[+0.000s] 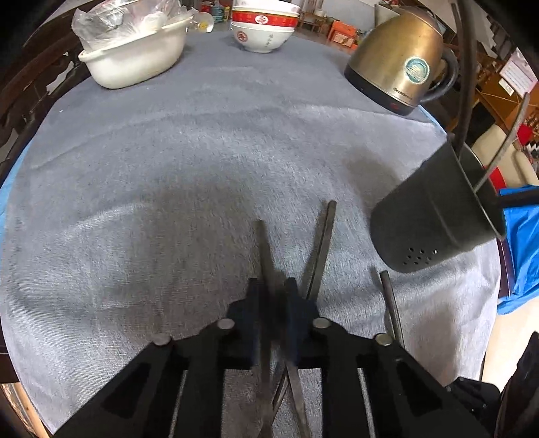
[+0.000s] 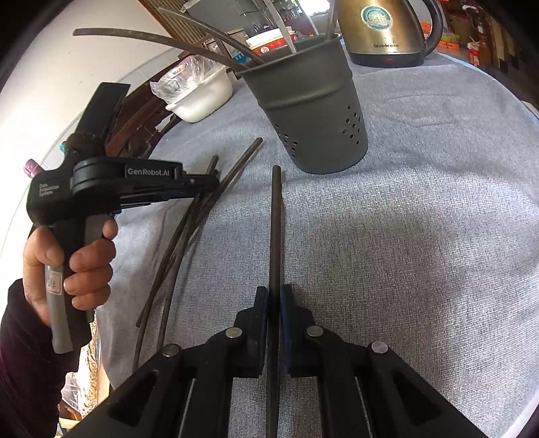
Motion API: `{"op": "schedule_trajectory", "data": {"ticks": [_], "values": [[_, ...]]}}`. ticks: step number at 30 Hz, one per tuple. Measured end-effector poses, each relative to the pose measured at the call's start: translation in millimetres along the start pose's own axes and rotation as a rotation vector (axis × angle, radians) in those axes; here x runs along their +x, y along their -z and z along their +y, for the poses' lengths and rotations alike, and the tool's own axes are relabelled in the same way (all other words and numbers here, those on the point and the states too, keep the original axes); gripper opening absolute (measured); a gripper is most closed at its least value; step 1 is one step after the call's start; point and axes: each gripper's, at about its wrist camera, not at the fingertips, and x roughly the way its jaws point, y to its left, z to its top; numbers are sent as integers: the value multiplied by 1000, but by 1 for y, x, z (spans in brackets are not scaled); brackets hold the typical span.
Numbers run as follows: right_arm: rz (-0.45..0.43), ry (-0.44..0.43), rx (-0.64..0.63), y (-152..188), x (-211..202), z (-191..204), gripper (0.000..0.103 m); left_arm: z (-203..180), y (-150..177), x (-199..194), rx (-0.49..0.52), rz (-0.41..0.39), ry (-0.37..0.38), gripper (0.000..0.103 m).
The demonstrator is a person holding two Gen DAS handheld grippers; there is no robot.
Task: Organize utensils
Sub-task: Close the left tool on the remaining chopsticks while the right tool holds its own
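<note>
In the left wrist view my left gripper is shut on a dark chopstick that lies on the grey cloth. A second chopstick crosses under it. The right wrist view shows my right gripper shut on another dark chopstick, which points towards the dark grey perforated holder. The holder stands upright with several chopsticks and utensils leaning in it, and it also shows at the right in the left wrist view. A hand holds the left gripper over a loose bundle of chopsticks.
A brass-coloured kettle stands at the back right. Stacked red-and-white bowls sit at the back centre. A white basin with a plastic bag is at the back left. Blue fabric hangs past the table's right edge.
</note>
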Motion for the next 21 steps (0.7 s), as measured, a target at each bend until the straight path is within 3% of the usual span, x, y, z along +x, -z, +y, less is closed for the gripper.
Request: {"op": "schedule_trajectory", "data": {"ticks": [11, 21], "values": [[-16, 111, -59, -23, 6, 21, 13, 6, 21, -24, 64, -35, 72, 10], [15, 168, -29, -57, 41, 26, 16, 37, 36, -36, 24, -14, 103, 10]]}}
